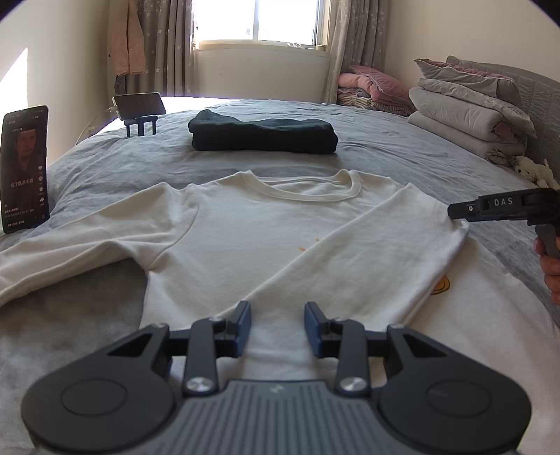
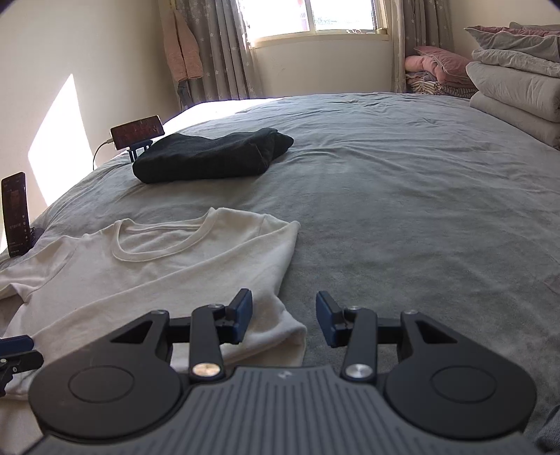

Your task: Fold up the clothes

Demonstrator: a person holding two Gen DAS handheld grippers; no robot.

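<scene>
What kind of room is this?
Most likely a bedroom in a home: a wide bed with a grey cover, stacked quilts at its head, and a curtained window behind.

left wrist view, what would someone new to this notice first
The white long-sleeved shirt spread flat on the grey bed, its right sleeve already folded across the chest, fills the middle. Behind it lies a folded dark garment, and a lit phone stands at the left edge. The left gripper hovers open over the shirt's hem.
</scene>
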